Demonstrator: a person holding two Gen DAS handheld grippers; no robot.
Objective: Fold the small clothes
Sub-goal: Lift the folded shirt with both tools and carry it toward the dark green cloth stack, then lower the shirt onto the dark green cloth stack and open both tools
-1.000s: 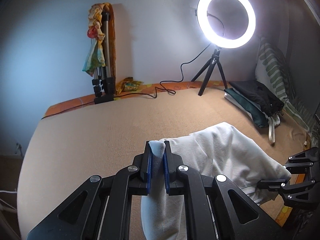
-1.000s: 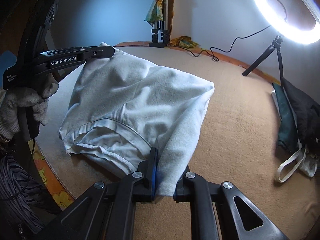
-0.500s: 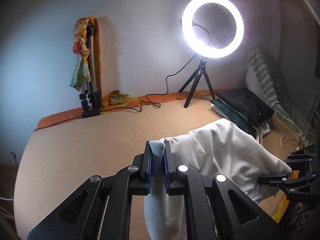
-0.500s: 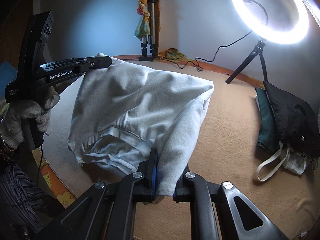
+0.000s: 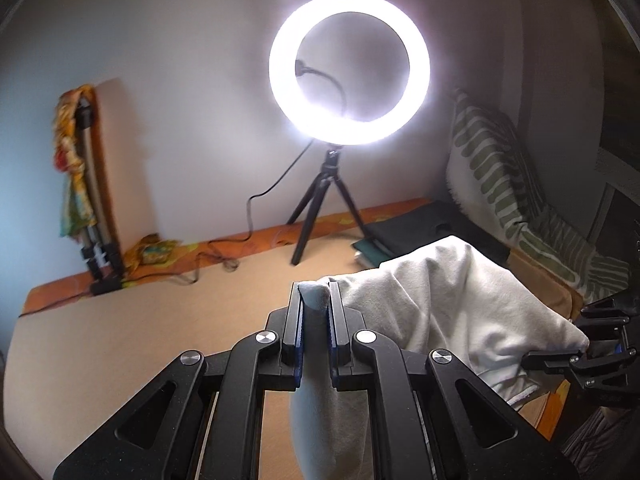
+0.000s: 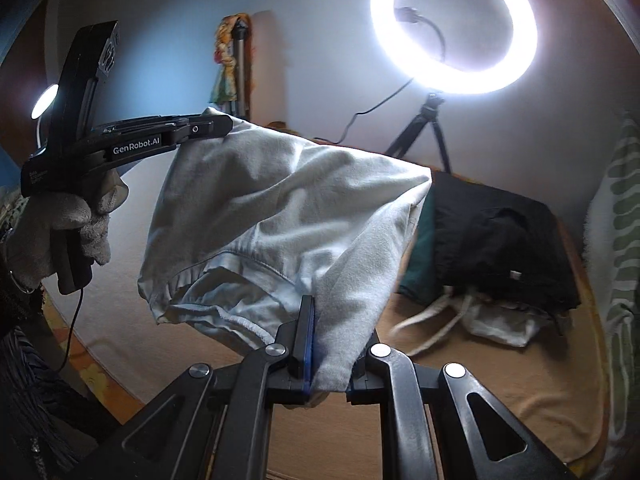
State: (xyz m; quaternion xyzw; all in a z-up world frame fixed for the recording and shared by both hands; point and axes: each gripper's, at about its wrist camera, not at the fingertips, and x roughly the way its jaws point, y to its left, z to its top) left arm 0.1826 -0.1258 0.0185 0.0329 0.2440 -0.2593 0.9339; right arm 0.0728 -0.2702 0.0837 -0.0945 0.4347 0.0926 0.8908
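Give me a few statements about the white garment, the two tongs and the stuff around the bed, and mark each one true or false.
1. Both tongs pinch the white garment. True: left tongs and right tongs each clamp an edge.
2. The garment lies flat on the bed. False: it hangs between the tongs, above the tan bed cover.
3. The ring light is off. False: it glows brightly.
4. A dark folded pile lies by the striped pillow. True.
5. The hand on the left tongs is bare. False: the hand wears a light glove.
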